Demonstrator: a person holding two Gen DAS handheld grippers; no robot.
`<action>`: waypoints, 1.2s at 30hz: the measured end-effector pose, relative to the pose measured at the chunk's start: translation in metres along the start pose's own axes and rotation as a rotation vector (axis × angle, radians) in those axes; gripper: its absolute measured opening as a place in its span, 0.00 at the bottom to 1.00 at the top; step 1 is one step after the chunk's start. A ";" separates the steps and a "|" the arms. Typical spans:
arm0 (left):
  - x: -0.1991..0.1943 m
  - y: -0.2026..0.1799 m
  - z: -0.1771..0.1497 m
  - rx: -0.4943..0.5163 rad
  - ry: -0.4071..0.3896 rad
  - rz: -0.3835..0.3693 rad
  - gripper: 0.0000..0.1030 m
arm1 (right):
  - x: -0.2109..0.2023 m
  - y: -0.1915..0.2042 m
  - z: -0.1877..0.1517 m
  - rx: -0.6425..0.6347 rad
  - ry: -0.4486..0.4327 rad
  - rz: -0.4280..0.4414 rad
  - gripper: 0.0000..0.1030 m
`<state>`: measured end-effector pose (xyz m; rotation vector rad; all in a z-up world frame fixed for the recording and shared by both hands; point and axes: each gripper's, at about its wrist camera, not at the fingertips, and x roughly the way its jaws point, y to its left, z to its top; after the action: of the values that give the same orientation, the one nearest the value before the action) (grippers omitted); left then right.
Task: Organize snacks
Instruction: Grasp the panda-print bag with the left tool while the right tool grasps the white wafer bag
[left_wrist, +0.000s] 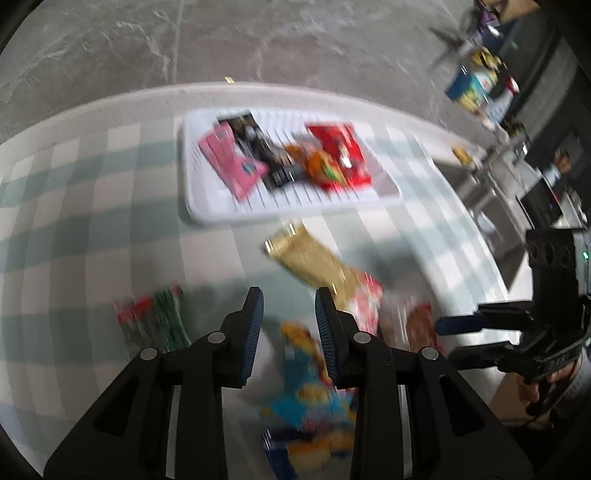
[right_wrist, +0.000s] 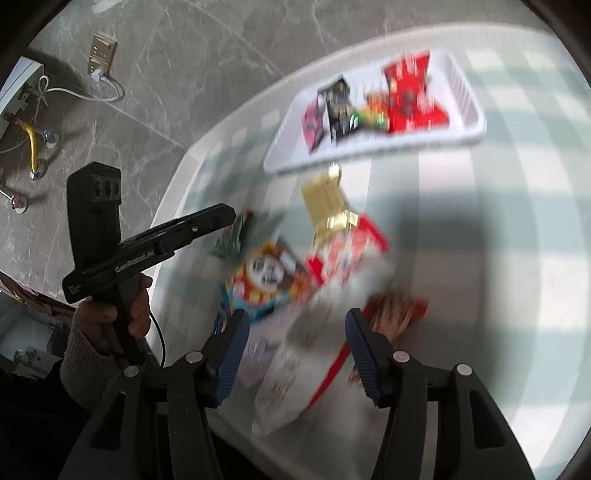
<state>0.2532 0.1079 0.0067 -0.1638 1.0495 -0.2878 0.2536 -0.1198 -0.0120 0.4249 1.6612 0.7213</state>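
Observation:
A white slatted tray (left_wrist: 384, 190) (right_wrist: 465, 96) at the far side of the table holds a pink, a black, an orange and a red packet (left_wrist: 338, 155). Loose snacks lie nearer: a gold packet (left_wrist: 310, 258) (right_wrist: 327, 199), a green packet (left_wrist: 159, 321), a blue-yellow packet (left_wrist: 310, 398) (right_wrist: 264, 280), a red-white packet (right_wrist: 347, 251), a white packet (right_wrist: 284, 369) and a red-brown packet (right_wrist: 393, 314). My left gripper (left_wrist: 288, 301) (right_wrist: 221, 216) hovers open over the blue-yellow packet, empty. My right gripper (right_wrist: 297, 319) (left_wrist: 447, 341) is open above the white packet, holding nothing. Motion blur smears the packets.
The table carries a pale green and white checked cloth (left_wrist: 74, 206) with a rounded edge. Grey marble floor lies beyond it. Shelves with boxes (left_wrist: 476, 85) stand at the far right. Cables and a socket plate (right_wrist: 99, 55) lie on the floor to the left.

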 end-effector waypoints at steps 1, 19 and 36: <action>0.001 -0.004 -0.008 0.015 0.022 -0.001 0.35 | 0.003 0.000 -0.005 0.010 0.011 0.005 0.57; 0.023 -0.042 -0.048 0.240 0.158 0.066 0.52 | 0.040 -0.017 -0.033 0.181 0.065 0.033 0.60; 0.052 -0.027 -0.057 0.216 0.220 -0.019 0.48 | 0.044 -0.039 -0.025 0.269 0.032 0.107 0.41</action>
<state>0.2236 0.0664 -0.0573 0.0541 1.2261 -0.4414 0.2241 -0.1262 -0.0678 0.7002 1.7829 0.5858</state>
